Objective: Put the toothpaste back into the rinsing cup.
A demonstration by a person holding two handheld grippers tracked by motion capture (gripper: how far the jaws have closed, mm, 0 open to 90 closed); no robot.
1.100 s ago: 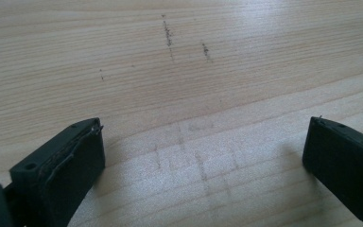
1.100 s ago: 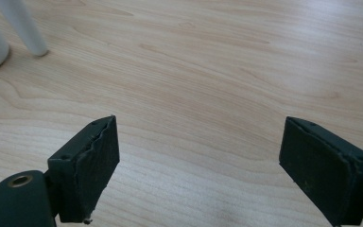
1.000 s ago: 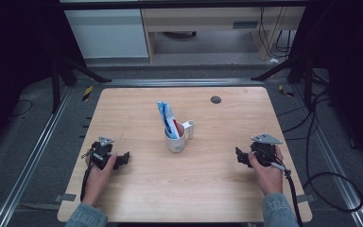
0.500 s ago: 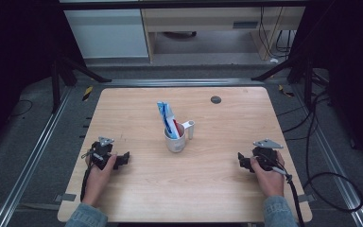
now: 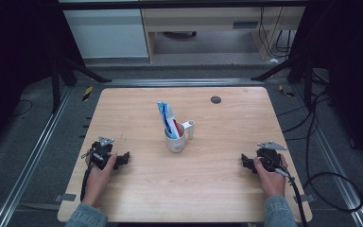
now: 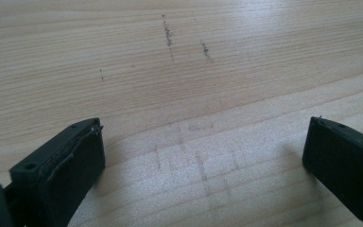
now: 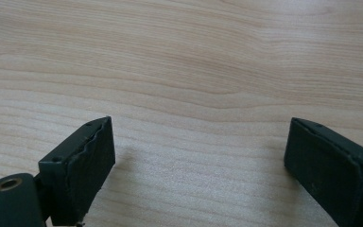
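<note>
Both grippers low on the counter, jaws wide and empty, a mug of tubes standing midway between them

In the high view the white mug [image 5: 175, 140] stands upright near the middle of the wooden counter [image 5: 208, 189], handle toward the far right, holding what look like blue-and-white tubes [image 5: 165, 116] and a red one whose long axes rise and lean toward the far left. The left gripper [image 5: 123, 158] sits by the near-left edge pointing right toward the centre, the right gripper [image 5: 246, 163] by the near-right edge pointing left, both well apart from the mug. Each gripper view adds the close-up: black jaws spread far apart over bare wood, nothing between them; the right jaws have just been opening. A small dark disc [image 5: 215, 99] lies at the far side
</note>
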